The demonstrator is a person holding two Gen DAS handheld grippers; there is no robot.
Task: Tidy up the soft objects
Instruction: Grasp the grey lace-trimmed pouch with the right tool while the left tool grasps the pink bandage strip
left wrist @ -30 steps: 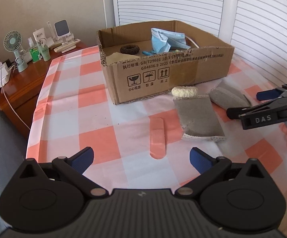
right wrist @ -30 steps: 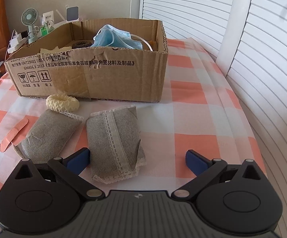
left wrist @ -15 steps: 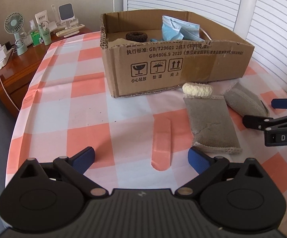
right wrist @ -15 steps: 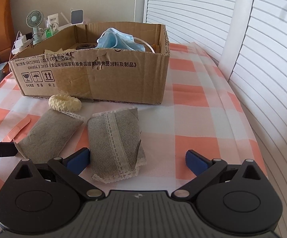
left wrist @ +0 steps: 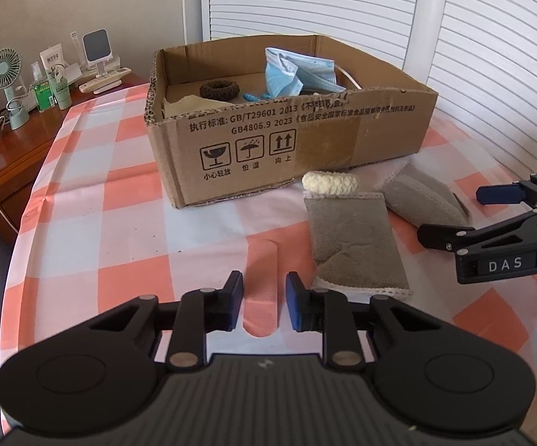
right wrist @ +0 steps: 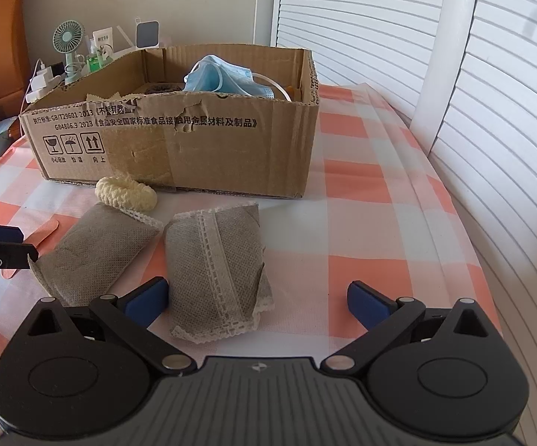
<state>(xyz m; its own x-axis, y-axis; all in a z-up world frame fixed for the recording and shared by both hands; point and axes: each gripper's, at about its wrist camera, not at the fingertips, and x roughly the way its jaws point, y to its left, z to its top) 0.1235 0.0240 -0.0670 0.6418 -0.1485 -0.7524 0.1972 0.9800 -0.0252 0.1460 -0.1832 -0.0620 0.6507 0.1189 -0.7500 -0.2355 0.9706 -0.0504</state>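
Observation:
A pink plaster strip lies flat on the checked cloth, and my left gripper is shut on its near end, one blue pad against each long edge. To its right lie two grey fabric sachets and a cream knitted scrunchie against the cardboard box. My right gripper is open and low over the cloth. The near end of the right sachet lies between its fingers, beside the left pad. The left sachet lies further left. Inside the box are a blue face mask and a dark scrunchie.
A wooden side table at the left holds a small fan, bottles and chargers. White slatted shutters run along the back and right, close to the table's right edge. Bare checked cloth stretches left of the box.
My left gripper's jaws went from wide open to shut on the pink plaster after easing forward over it. The right gripper stayed where it was, still open.

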